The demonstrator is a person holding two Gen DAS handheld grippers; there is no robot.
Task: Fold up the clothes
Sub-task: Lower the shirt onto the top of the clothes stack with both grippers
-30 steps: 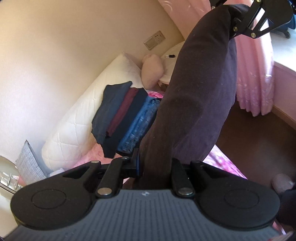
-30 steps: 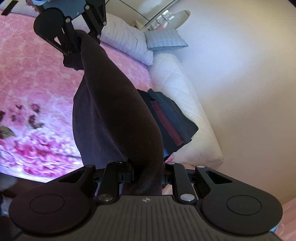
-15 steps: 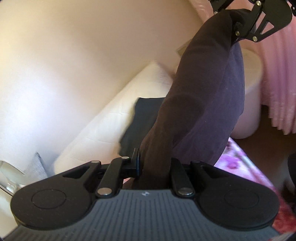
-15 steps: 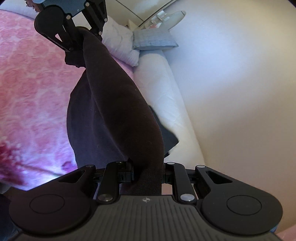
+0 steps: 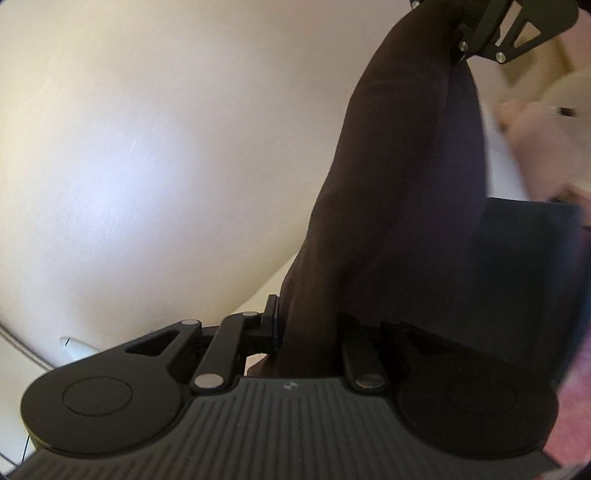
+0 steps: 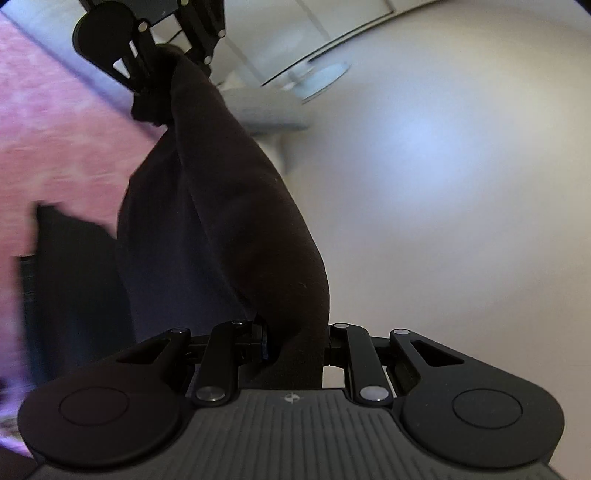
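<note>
Wall: pale and plain, filling most of the left wrist view and the right half of the right wrist view.
Bed: pink floral cover, blurred, on the left of the right wrist view; a strip of the same pink shows at the lower right of the left wrist view.
Dark garment: a long dark purple-brown piece of cloth, bunched lengthwise and hanging in the air between the two tongs, one end in each; in the right wrist view it runs from the near tongs up to the far ones, with a fold sagging down to the left.
Folded clothes: a dark blue stack lying behind the garment, blurred; it appears as a dark mass in the right wrist view, seen in front of the pink cover.
Pillow: grey-white, blurred, seen just beside the garment's upper part.
Left tongs: clamped on one end of the dark garment, the cloth filling the gap between the fingers; seen from the other side at the top of the right wrist view.
Right tongs: clamped on the other end of the dark garment; seen at the top right of the left wrist view, pinching the cloth's far tip.
</note>
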